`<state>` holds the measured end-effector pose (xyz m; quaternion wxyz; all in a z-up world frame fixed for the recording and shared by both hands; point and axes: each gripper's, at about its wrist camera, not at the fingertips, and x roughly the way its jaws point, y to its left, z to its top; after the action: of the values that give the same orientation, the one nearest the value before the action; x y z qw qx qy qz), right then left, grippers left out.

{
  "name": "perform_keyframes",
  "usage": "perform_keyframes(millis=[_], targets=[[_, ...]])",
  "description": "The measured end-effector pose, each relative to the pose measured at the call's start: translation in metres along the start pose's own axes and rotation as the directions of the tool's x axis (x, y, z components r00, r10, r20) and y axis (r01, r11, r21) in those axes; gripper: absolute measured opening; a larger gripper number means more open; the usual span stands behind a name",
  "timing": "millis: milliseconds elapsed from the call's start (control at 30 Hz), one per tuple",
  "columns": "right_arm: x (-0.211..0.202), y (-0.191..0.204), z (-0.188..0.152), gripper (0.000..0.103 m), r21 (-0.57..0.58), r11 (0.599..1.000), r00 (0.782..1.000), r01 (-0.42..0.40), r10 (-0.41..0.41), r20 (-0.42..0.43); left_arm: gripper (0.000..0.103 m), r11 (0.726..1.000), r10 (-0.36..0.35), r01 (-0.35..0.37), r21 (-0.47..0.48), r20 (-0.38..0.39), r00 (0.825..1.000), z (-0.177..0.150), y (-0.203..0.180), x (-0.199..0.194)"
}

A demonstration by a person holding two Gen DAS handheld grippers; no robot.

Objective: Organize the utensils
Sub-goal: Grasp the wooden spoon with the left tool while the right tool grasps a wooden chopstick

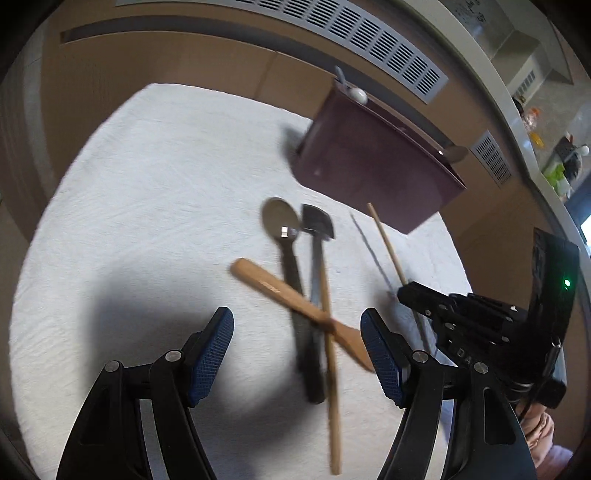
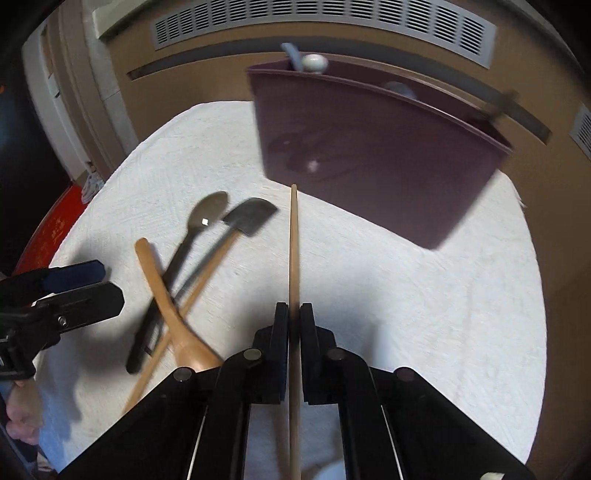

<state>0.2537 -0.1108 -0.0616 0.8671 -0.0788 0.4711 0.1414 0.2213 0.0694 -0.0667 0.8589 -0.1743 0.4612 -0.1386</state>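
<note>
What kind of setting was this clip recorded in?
Probably a home dining or kitchen area: a table under a white cloth, loose utensils like a metal spoon, a maroon utensil bin, and a vented wall panel behind.

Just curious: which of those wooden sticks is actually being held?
The chopstick clamped in the right gripper, pointing at the maroon bin; the other lies in the pile.

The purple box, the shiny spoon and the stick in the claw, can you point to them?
purple box (image 2: 369, 155), right wrist view, on its front wall.
shiny spoon (image 1: 279, 218), left wrist view, on its round bowl.
stick (image 2: 294, 243), right wrist view, on its shaft ahead of the right claw (image 2: 294, 314).
</note>
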Motion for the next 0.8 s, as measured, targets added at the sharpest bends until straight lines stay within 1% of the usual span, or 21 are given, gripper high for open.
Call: perform_keyframes(millis=[33,200,267,300,333,400,467,533,600,667,733,800], targets=[[-0.003,-0.007,-0.004,0.004,0.010,1.000,1.000,0.005,-0.005,0.006,0.064,1.000,0.001,-0.001,0.007,-0.004,1.000,0.002,-0.004,0.004],[-0.016,-0.033,-0.025,0.005,0.071,0.997,1.000,0.004,-0.005,0.015,0.050,0.998,0.063,-0.062,0.021,-0.030,0.998,0.019,-0.016,0.029],[-0.017,-0.036,-0.032,0.005,0.073,0.997,1.000,0.020,-0.022,0.023,0.045,0.996,0.080,-0.079,0.036,-0.029,0.996,0.024,-0.021,0.037],[-0.018,-0.037,-0.037,0.005,0.067,0.997,0.999,0.026,-0.028,0.026,0.041,0.994,0.094,-0.093,0.049,-0.023,0.995,0.026,-0.025,0.041],[-0.017,-0.037,-0.039,0.005,0.065,0.998,0.999,0.026,-0.027,0.027,0.032,0.992,0.107,-0.106,0.067,-0.014,0.994,0.028,-0.030,0.043],[-0.014,-0.037,-0.042,0.005,0.066,0.998,0.999,0.012,-0.014,0.030,0.021,0.983,0.129,-0.128,0.128,0.003,0.992,0.029,-0.042,0.049],[-0.014,-0.037,-0.043,0.005,0.073,0.997,0.999,-0.004,0.001,0.040,0.020,0.967,0.164,-0.167,0.193,0.031,0.986,0.028,-0.053,0.052],[-0.015,-0.040,-0.043,0.006,0.088,0.995,0.999,-0.040,0.037,0.040,0.014,0.949,0.181,-0.188,0.254,0.050,0.982,0.025,-0.065,0.054],[-0.016,-0.044,-0.042,0.009,0.107,0.990,0.995,-0.093,0.090,0.035,0.011,0.944,0.153,-0.159,0.290,0.043,0.987,0.022,-0.072,0.052],[-0.016,-0.048,-0.039,0.009,0.119,0.985,0.992,-0.124,0.121,0.036,0.010,0.934,0.118,-0.123,0.336,0.037,0.992,0.016,-0.080,0.047],[-0.016,-0.051,-0.034,0.009,0.117,0.985,0.991,-0.130,0.127,0.035,0.010,0.917,0.091,-0.095,0.387,0.027,0.995,0.009,-0.088,0.042],[-0.013,-0.050,-0.023,0.009,0.097,0.988,0.993,-0.119,0.117,0.023,0.010,0.900,0.084,-0.078,0.429,0.005,0.996,0.003,-0.091,0.038]])
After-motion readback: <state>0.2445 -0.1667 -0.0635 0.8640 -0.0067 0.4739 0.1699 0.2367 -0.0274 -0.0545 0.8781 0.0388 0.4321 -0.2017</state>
